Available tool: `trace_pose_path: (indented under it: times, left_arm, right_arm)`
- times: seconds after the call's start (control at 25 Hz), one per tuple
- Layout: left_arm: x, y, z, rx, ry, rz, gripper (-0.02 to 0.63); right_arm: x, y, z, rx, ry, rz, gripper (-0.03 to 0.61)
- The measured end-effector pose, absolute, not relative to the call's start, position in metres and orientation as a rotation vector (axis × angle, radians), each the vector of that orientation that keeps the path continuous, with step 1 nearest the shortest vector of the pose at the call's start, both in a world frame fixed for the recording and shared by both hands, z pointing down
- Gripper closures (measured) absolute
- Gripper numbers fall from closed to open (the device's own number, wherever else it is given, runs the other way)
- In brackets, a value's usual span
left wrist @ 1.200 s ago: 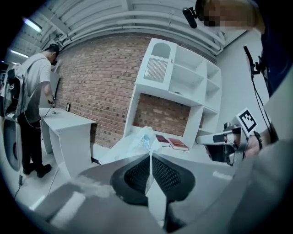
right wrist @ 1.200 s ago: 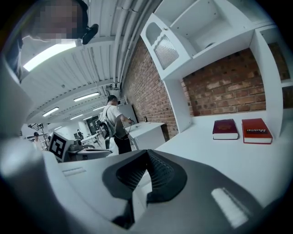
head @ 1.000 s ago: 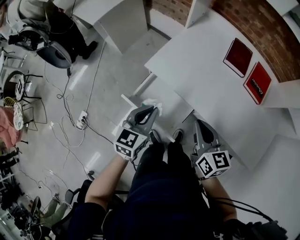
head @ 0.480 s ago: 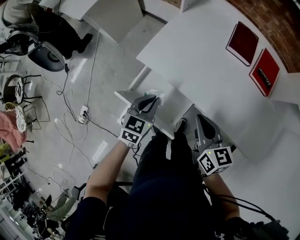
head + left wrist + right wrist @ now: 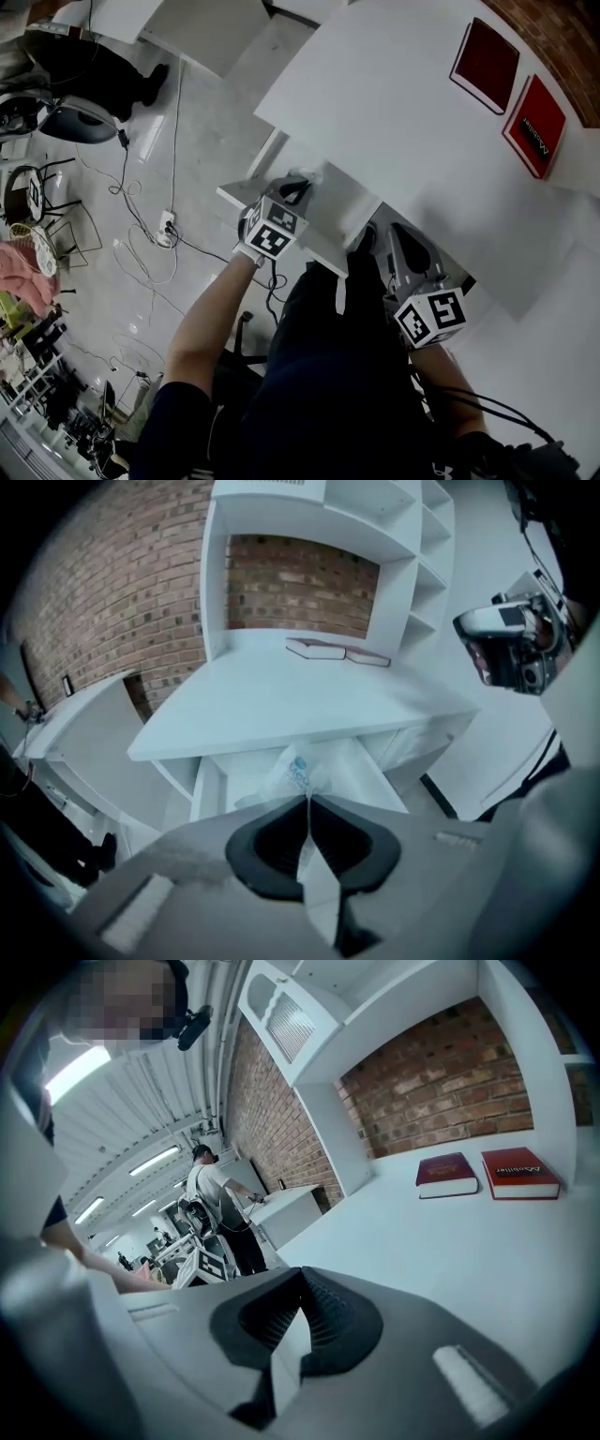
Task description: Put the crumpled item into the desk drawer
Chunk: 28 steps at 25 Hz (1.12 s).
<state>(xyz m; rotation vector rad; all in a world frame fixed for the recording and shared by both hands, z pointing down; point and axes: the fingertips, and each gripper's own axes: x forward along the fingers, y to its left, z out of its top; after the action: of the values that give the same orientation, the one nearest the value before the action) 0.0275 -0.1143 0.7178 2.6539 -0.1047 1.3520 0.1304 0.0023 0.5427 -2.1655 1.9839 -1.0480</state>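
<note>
- The left claw (image 5: 307, 803) is pressed together on the crumpled item (image 5: 298, 772), its dark pads meeting on a thin fold of it.
- The crumpled item is white, thin and crinkly, like a bunched-up wrapper or bag, with a small round blue mark and some blue print near its top.
- Most of it pokes out past the claw tips, and a narrow flat strip runs back between the pads toward the camera.
- In the head view the item (image 5: 307, 176) shows as a small white puff at the far tip of the left claw (image 5: 298, 187).
- It hangs over the open drawer (image 5: 328, 225); I cannot tell whether it touches the drawer's floor.
- The drawer (image 5: 366, 771) is white and shallow and is pulled out from under the near edge of the tabletop (image 5: 281, 696).
- The right claw (image 5: 302, 1283) is pressed together with nothing between its ribbed pads.
- In the head view the right claw (image 5: 398, 234) sits at the near edge of the tabletop (image 5: 394, 112), to the right of the drawer and apart from it.
- Two red books (image 5: 485, 66) (image 5: 534, 127) lie side by side on the far right of the tabletop, close to the brick wall (image 5: 441, 1101).
- A power strip (image 5: 167, 225) with loose cables lies on the floor to the left.
</note>
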Motion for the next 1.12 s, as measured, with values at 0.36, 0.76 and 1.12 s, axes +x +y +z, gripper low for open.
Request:
trace_pose_path:
  times: [0.36,0.76,1.12]
  left_arm:
    - [0.038,-0.114,0.774,2.655,0.178,1.655,0.603]
    - [0.033,-0.105,0.846,2.608,0.552,2.020,0.603]
    - [0.025,-0.099,0.894,2.530,0.773,2.233,0.601]
  right_arm:
    - [0.143,0.009,0.558,-2.188,1.913,-1.110,0.575]
    - [0.154,0.034,0.574,-2.234,1.811,-1.177,0.575]
    - [0.164,0.053,0.590,-2.272,1.738,-1.237,0.575]
